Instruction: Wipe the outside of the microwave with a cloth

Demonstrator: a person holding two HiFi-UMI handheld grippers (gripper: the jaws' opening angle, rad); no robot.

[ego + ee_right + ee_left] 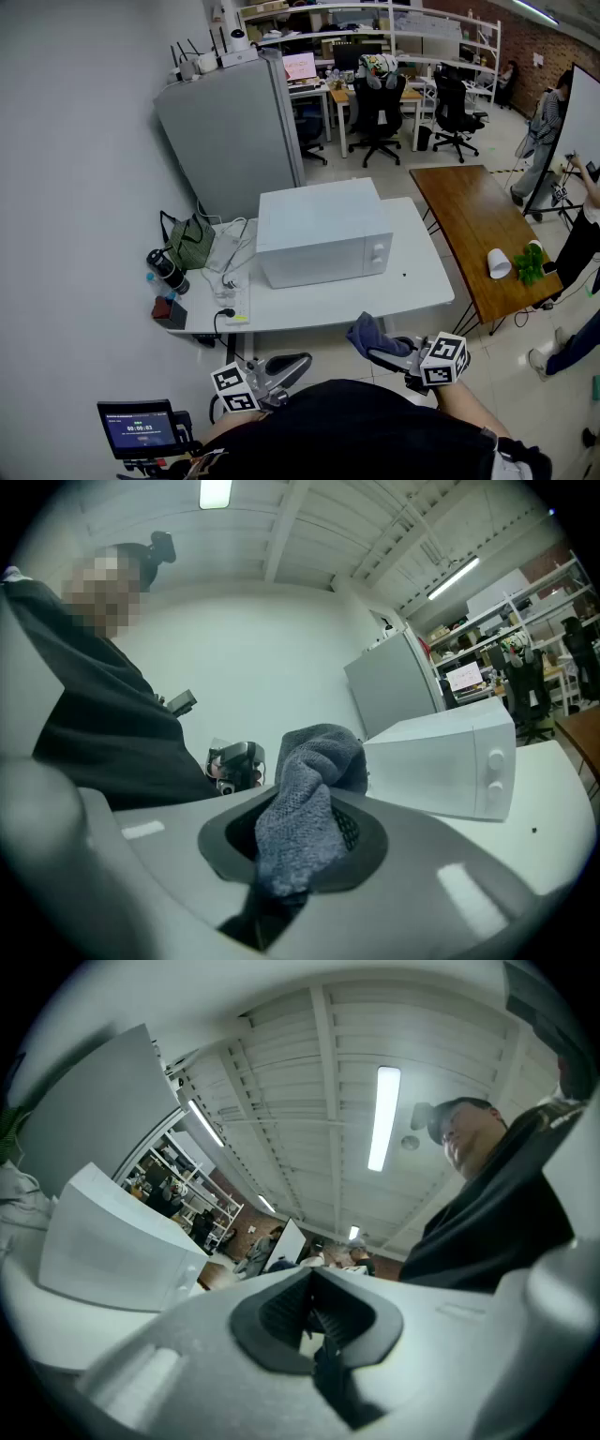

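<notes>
The white microwave [319,234] stands on a white table [412,291], door and knobs facing me. My right gripper [382,354] is held low in front of the table's near edge, shut on a blue-grey cloth [366,330] that bunches up out of its jaws. In the right gripper view the cloth [309,789] fills the right gripper [300,841], with the microwave [450,761] beyond. My left gripper [286,366] is close to my body, left of the right one. The left gripper [314,1321] looks shut and holds nothing; the microwave [112,1251] lies to its left.
Left of the microwave lie a green bag [192,242], a black bottle [167,270] and cables with a power strip [230,281]. A grey cabinet [230,131] stands behind. A brown table [469,216] to the right carries a white cup [498,263]. People stand at far right.
</notes>
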